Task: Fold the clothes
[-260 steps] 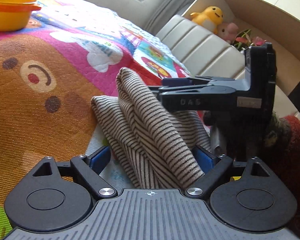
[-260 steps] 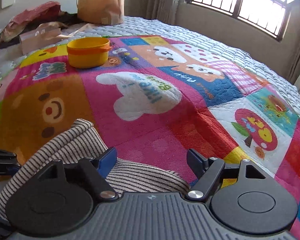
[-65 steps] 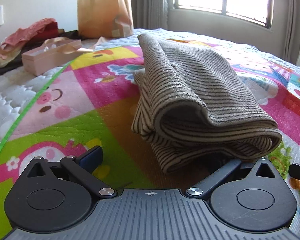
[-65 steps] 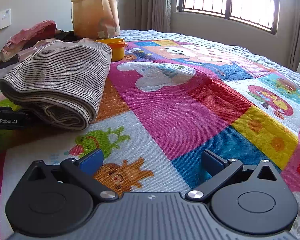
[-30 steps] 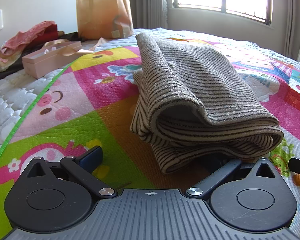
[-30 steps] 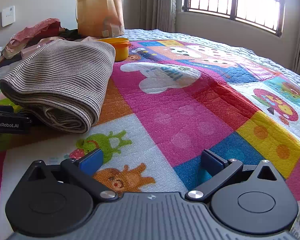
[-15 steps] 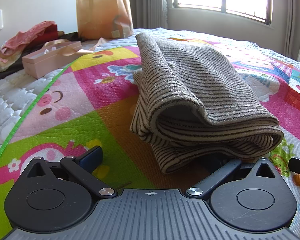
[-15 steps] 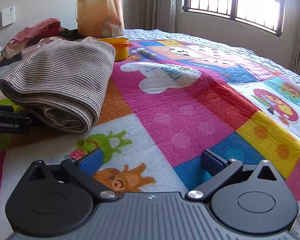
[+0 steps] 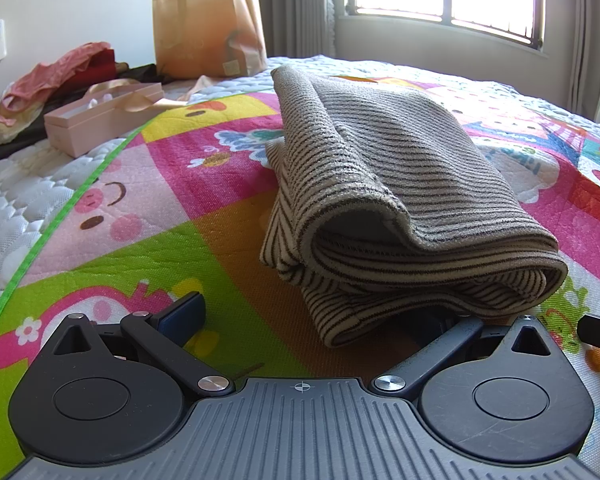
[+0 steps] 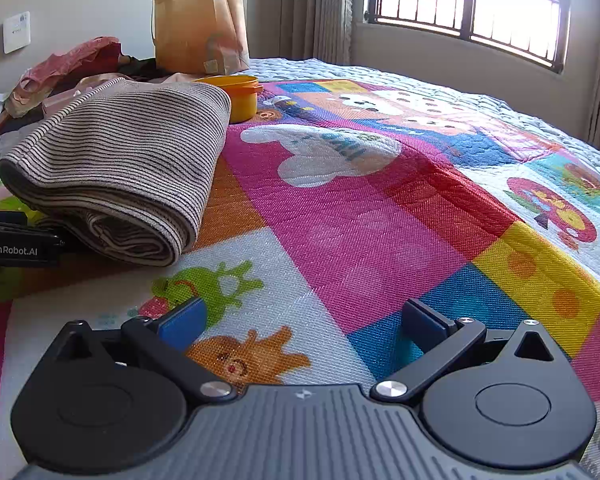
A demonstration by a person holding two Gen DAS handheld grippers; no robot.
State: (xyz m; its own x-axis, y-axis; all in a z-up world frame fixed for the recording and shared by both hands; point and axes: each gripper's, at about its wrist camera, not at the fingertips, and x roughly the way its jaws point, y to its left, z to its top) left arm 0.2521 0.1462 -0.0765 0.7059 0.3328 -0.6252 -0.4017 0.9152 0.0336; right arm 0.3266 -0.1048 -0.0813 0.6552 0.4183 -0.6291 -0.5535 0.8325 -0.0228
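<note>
A folded brown-and-cream striped garment lies in a thick bundle on the colourful play mat. My left gripper is open and low on the mat, just in front of the bundle; its right finger is hidden under the garment's near edge. The garment also shows in the right wrist view, at the left. My right gripper is open and empty over the mat, to the right of the bundle. The left gripper's finger pokes in beside the bundle.
A yellow bowl stands behind the garment. A brown paper bag, a pink box and a heap of red clothes lie at the far left of the bed. A window is behind.
Nothing has visibly moved in the last second. Several seconds ago both grippers held the garment up; now it lies folded on the mat.
</note>
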